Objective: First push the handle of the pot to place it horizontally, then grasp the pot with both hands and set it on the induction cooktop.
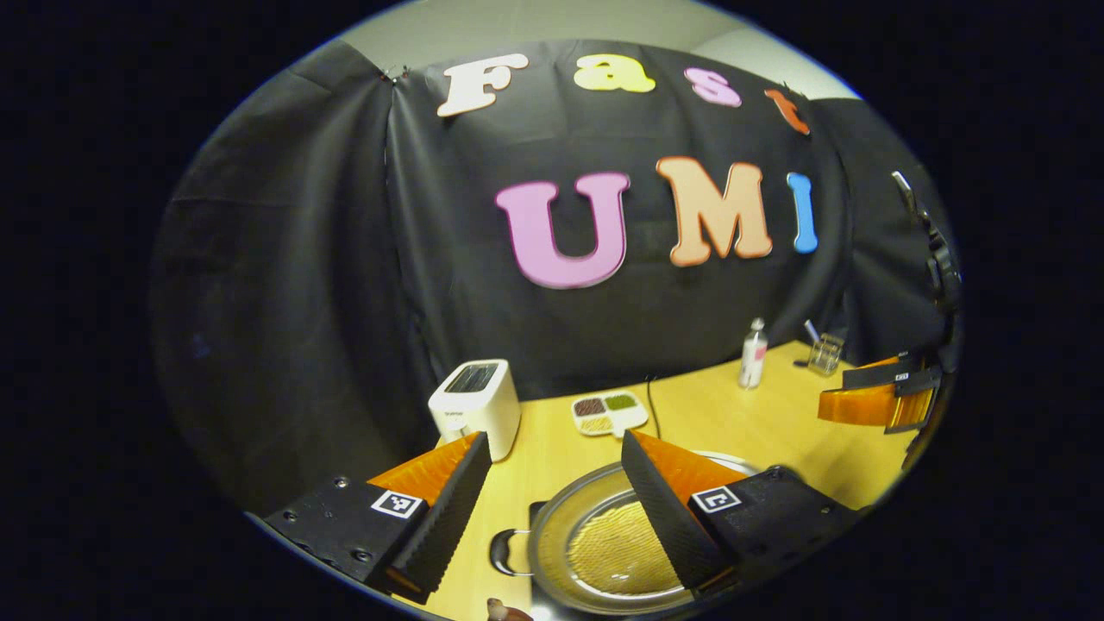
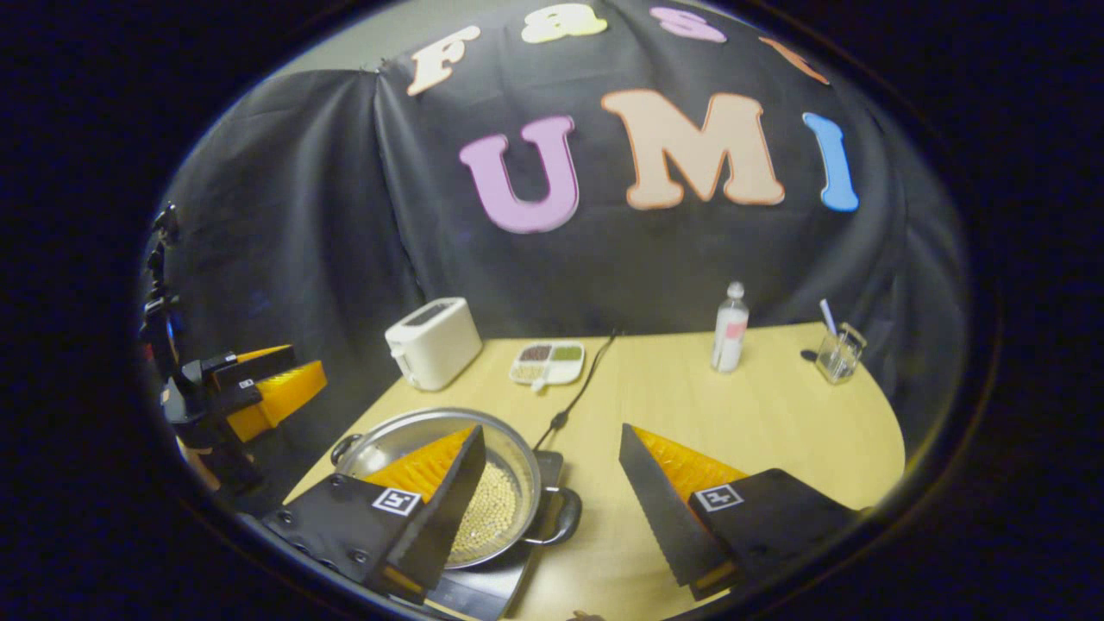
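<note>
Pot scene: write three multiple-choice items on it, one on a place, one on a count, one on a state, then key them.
1. Where does the pot sit?
A. On the dark induction cooktop
B. On top of the toaster
C. Beside the bottle

2. How many loop handles show on the pot in the right gripper view?
A. None
B. Two
C. Four

3. How do the jaws of the right gripper stand?
A. Shut on the pot's handle
B. Shut on the bottle
C. Open, holding nothing

Answers:
1 A: the cooktop's dark slab shows under the pot's near edge.
2 B: the left handle and the right handle stick out at opposite sides.
3 C: a wide gap of bare table lies between its fingers.
</note>
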A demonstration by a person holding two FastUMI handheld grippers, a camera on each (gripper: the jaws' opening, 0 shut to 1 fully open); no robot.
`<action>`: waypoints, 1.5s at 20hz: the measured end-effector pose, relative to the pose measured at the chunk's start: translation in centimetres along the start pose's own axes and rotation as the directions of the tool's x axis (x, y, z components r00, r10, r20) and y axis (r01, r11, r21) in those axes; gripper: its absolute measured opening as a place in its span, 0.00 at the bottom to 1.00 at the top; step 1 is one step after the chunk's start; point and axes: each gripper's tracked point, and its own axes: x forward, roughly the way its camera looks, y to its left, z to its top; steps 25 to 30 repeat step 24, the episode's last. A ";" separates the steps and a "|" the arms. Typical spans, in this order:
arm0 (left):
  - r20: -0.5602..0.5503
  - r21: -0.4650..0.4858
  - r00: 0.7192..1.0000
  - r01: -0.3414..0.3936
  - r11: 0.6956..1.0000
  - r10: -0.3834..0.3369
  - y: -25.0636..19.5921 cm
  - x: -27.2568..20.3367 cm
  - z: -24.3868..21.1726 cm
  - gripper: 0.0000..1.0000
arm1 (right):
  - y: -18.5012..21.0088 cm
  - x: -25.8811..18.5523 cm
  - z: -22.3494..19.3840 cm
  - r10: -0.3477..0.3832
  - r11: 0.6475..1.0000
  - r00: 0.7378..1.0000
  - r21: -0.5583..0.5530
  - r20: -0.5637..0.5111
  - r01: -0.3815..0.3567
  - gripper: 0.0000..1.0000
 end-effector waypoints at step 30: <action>0.230 -0.137 0.971 0.104 0.985 -0.071 -23.7 -9.2 10.3 0.98 | -18.9 -16.7 10.5 -0.022 0.999 0.914 -0.014 0.404 0.031 0.99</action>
